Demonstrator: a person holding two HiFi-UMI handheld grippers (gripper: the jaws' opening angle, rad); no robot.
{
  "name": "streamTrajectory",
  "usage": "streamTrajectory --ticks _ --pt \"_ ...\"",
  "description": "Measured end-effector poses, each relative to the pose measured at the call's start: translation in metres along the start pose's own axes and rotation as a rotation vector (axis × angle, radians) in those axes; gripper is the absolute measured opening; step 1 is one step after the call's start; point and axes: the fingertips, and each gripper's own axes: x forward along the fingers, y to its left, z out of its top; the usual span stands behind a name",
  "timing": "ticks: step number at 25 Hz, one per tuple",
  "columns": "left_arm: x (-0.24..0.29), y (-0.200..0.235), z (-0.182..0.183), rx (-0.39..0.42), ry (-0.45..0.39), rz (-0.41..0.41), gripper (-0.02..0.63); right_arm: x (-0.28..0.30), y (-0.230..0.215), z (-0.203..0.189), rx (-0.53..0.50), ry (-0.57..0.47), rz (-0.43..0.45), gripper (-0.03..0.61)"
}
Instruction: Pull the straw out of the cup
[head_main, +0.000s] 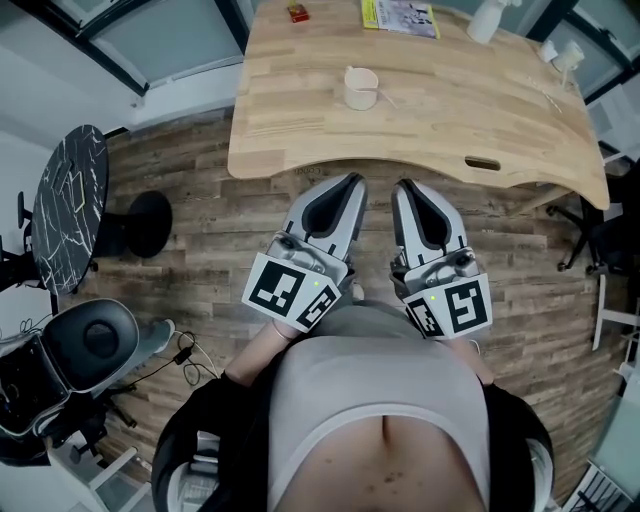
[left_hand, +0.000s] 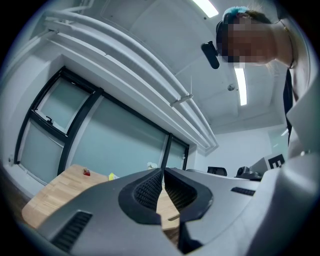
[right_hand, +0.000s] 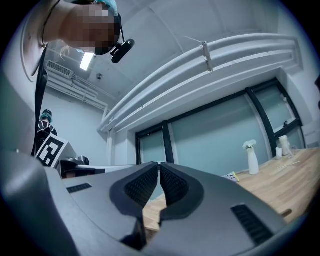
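Across the head view a wood-plank floor (head_main: 200, 200) is spreading out, and a pale wooden table (head_main: 300, 120) is taking up the upper middle and right of the frame. At the bottom, the person's torso (head_main: 380, 420) is filling the lower centre. A round black side table (head_main: 68, 205) is standing at the left edge, with a dark chair (head_main: 95, 340) sitting below it in the lower left.

Just below the table's near edge, at the centre of the frame, the person is holding the two tools side by side. The left hand-held gripper (head_main: 355, 178) is pointing up-frame toward the table with its jaws pressed together and nothing between them, as its own view is showing. The right hand-held gripper (head_main: 402, 185) is sitting just beside it, its jaws likewise together and empty.

On the table's far side, a printed booklet (head_main: 400, 15) is lying at the top edge, with a white vase (head_main: 483, 20) standing to its right. The cup (head_main: 360, 88) is standing on the table, up-frame of both jaw tips and well apart from them. The straw (head_main: 385, 98) is leaning out of the cup toward the right. A small red object (head_main: 298, 13) is lying near the top edge, up and left of the cup.
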Motion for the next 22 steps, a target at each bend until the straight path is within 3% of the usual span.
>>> streamTrajectory --ticks 22 --pt "0.142 0.119 0.015 -0.013 0.031 -0.082 0.014 0.156 -0.093 -0.012 -0.017 0.002 -0.069 0.037"
